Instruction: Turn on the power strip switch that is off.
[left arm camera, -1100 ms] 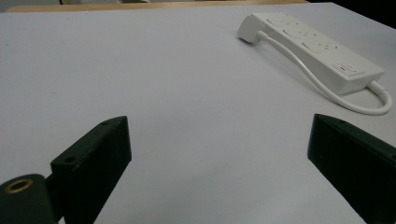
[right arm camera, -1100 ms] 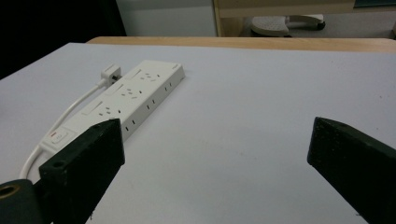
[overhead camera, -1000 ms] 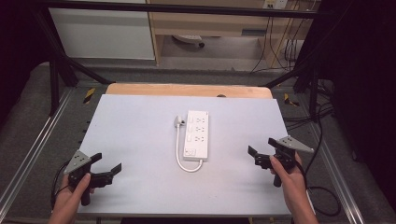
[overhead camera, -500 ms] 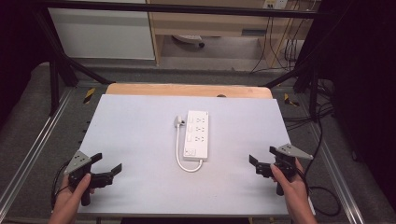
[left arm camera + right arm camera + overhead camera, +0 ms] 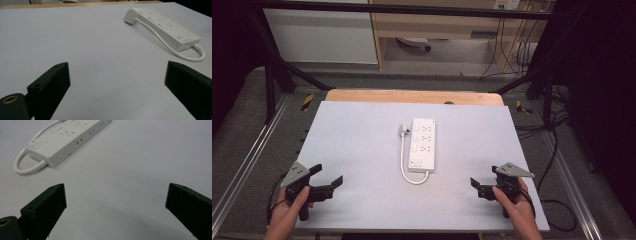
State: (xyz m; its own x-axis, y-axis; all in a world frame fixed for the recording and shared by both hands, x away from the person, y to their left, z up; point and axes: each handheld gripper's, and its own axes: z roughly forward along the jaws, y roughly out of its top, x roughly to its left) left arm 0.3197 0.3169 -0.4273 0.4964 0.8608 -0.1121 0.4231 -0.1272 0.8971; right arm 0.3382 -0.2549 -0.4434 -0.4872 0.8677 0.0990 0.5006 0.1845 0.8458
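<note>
White table (image 5: 362,145): 1 power strip (image 5: 423,143) w/ cord, 2 claws, left claw (image 5: 328,176) & right claw (image 5: 484,181), both wide open, empty

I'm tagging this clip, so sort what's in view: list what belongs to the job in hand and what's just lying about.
In the job:
- white power strip, mid-table
- its cord and plug, lying beside the strip
- left gripper, open, empty
- right gripper, open, empty

Just about:
- table
- wooden board at the far edge
- cables on the floor beyond
</note>
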